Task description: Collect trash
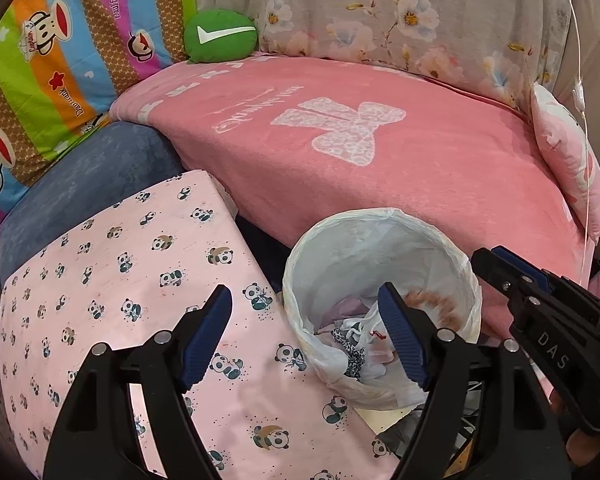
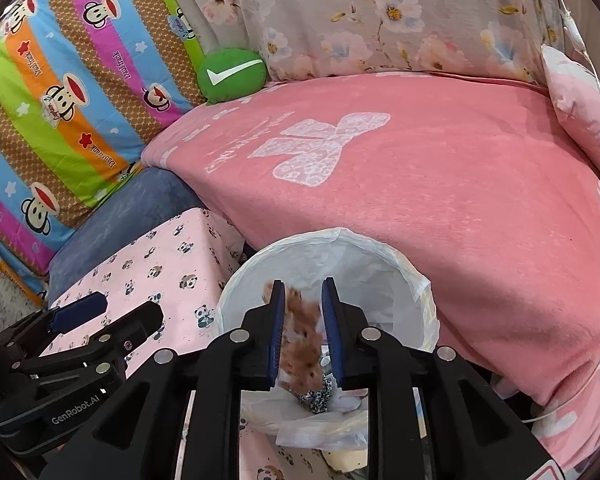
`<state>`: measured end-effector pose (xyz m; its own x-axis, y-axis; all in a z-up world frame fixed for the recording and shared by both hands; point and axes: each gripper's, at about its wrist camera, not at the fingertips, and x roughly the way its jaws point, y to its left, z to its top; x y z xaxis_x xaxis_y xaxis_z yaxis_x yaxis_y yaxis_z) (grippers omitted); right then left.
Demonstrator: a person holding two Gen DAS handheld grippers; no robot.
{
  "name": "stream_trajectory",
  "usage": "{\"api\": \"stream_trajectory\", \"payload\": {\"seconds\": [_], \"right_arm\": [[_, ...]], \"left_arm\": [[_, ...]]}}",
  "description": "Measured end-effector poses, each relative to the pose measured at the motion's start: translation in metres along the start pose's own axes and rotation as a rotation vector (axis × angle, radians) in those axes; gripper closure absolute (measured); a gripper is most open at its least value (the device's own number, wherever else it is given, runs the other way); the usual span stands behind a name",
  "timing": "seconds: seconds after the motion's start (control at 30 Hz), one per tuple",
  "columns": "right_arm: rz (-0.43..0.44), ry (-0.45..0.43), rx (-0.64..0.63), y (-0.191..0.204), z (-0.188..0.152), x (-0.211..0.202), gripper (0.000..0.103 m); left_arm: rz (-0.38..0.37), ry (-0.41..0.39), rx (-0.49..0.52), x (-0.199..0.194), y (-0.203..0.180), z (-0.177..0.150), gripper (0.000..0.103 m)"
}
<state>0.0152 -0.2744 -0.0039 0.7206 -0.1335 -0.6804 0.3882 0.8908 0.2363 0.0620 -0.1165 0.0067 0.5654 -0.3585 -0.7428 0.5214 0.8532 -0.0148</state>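
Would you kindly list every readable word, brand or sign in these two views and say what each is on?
"DAS": right gripper body.
"GenRobot.AI": left gripper body.
"Paul frank": striped monkey-print pillow.
White tick sign: round green cushion.
White script above the bow on the pink blanket: unreadable.
Small monkey badges: too small to read.

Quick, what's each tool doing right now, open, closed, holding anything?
Left tool: open, holding nothing, one finger over the lined trash bin.
Right tool: partly open above the bin, blurred brown fluffy scrap between its fingers; grip cannot be told.
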Motion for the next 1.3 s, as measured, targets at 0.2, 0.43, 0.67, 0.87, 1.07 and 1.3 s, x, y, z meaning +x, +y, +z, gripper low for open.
{"api": "stream_trajectory", "payload": {"seconds": [0.2,0.43,0.67,0.87,1.07,1.3], "right_arm": [[0.006,0.006,-0.017,0.009,-0.001,0.001,0.081],[0.001,0.008,-0.049,0.021,-0.007,-0.002,0.074],[-0.018,0.009,-0.105,0.029,-0.016,-0.006,0.068],[-0.032,0.012,-0.139,0.033,-0.026,-0.011,0.061],[-0.064,0.000,-0.177,0.035,-0.036,-0.017,0.050],[-0.099,0.001,-0.199,0.031,-0.045,-0.024,0.039]], "left_arm": [[0.020,-0.002,-0.017,-0.001,0.008,-0.004,0.031],[0.046,-0.003,-0.024,-0.003,0.013,-0.010,0.030],[0.076,-0.007,-0.026,-0.008,0.018,-0.018,0.026],[0.113,-0.010,-0.012,-0.011,0.018,-0.027,0.020],[0.143,-0.013,0.006,-0.013,0.017,-0.035,0.016],[0.153,0.003,0.004,-0.012,0.015,-0.045,0.014]]}}
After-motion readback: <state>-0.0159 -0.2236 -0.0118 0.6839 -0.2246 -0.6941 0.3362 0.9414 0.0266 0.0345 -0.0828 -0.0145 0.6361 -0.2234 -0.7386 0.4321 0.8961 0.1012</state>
